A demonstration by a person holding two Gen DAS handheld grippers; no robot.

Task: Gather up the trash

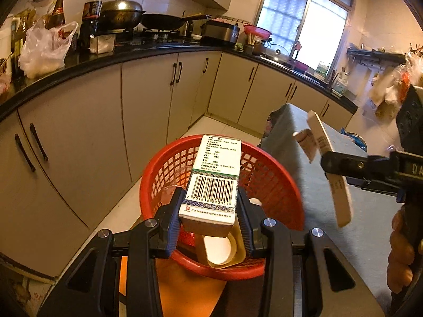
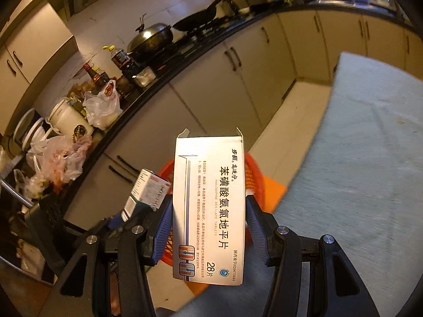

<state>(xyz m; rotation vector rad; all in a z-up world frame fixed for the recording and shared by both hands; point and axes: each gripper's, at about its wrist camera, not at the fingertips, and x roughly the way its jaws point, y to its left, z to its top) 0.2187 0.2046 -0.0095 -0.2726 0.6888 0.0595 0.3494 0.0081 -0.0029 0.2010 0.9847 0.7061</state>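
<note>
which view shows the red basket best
The left wrist view. There the red basket sits just ahead of the left gripper, with its rim, mesh wall and inside all visible past the barcode box. In the right wrist view only slivers of it show behind the flat white box.

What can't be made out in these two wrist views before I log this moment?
- Red basket contents: left wrist view, mostly hidden by the barcode box in the left claw.
- Same basket: right wrist view, largely covered by the white tablet box in the right claw.
- Small print on the barcode box: too small.
- Covered table: right wrist view, blurred, cut off at the edge.
</note>
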